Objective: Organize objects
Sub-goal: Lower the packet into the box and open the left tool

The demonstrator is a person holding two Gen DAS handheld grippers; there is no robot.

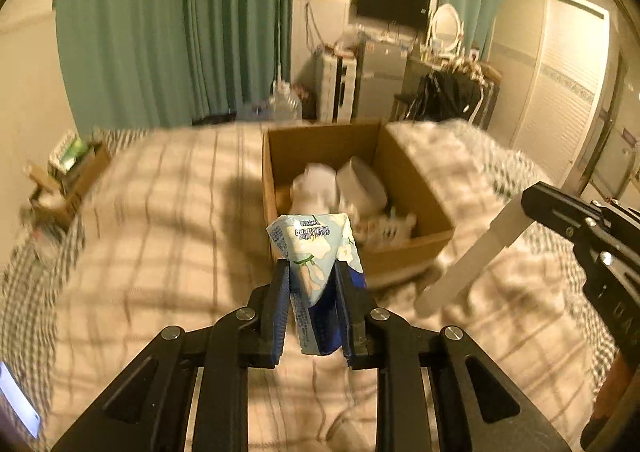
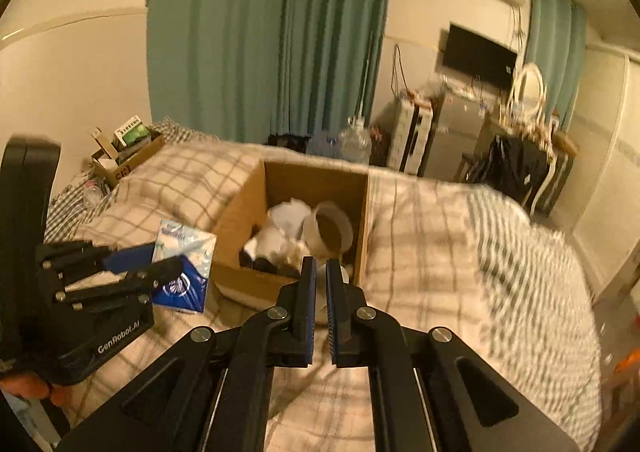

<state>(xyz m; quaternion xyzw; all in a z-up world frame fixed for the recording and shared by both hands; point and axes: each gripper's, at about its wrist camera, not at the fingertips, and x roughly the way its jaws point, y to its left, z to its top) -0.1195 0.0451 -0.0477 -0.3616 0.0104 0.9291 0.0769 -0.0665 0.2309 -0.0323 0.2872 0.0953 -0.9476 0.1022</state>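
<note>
The cardboard box (image 1: pixel 416 188) stands open on the checked blanket (image 1: pixel 160 212) and serves as reference. Inside it lie a white cup (image 2: pixel 332 228) on its side and crumpled white items (image 2: pixel 286 220), details blurred.

Left gripper (image 1: pixel 312 272): its 2 jaws pinch a blue-and-white tissue pack (image 1: pixel 316 252), held upright in the air just short of the box's near wall. In the right wrist view the same tissue pack (image 2: pixel 188 252) sits beside the box's left wall, clamped in the left gripper (image 2: pixel 160 260).

Right gripper (image 2: pixel 318 276): its 2 jaws stand close together, gripping a white tube (image 1: pixel 472 252) that is largely hidden between them in its own view. The left wrist view shows the tube slanting, just right of the box's near corner.
</note>
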